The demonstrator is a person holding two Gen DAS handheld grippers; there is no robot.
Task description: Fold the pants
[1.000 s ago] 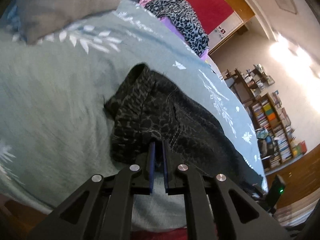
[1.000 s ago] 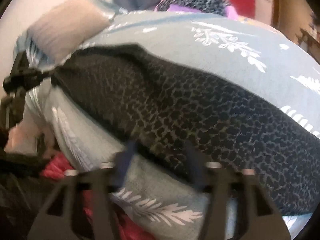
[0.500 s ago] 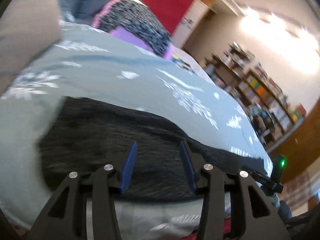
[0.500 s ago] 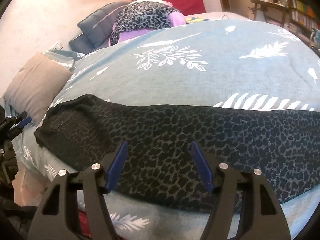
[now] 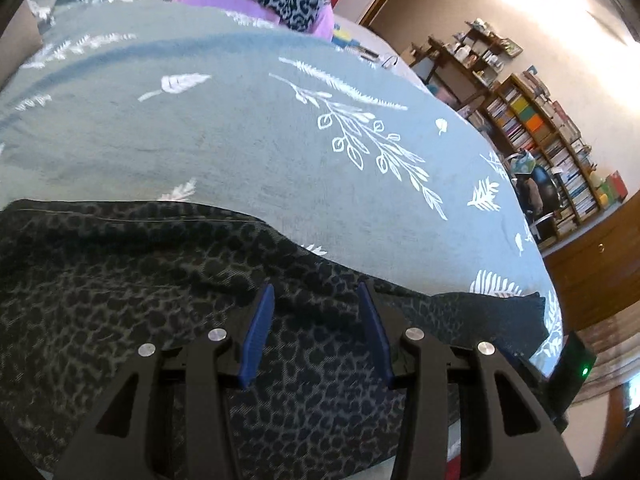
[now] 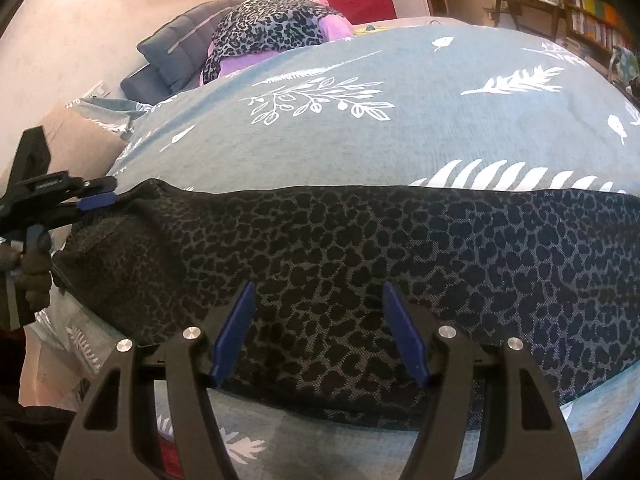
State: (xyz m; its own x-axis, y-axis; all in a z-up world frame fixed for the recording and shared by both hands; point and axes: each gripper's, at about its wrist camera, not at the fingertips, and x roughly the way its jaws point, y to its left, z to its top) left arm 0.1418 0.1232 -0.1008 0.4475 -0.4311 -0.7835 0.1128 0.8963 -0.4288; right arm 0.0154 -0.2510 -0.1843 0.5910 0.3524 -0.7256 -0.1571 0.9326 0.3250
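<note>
A big blue-green blanket [image 6: 360, 136] with white leaves covers the bed. The dark spotted pants [image 6: 360, 248] lie flat across it, reaching from 9 o'clock to 3 o'clock in the right wrist view. A spotted cloth pile [image 6: 272, 24] sits far back at 12 o'clock. The right gripper [image 6: 318, 332] hangs over the pants at 6 o'clock, jaws apart, holding nothing. The left gripper [image 5: 316, 332] is also over the pants [image 5: 160, 300], jaws apart and empty.
</note>
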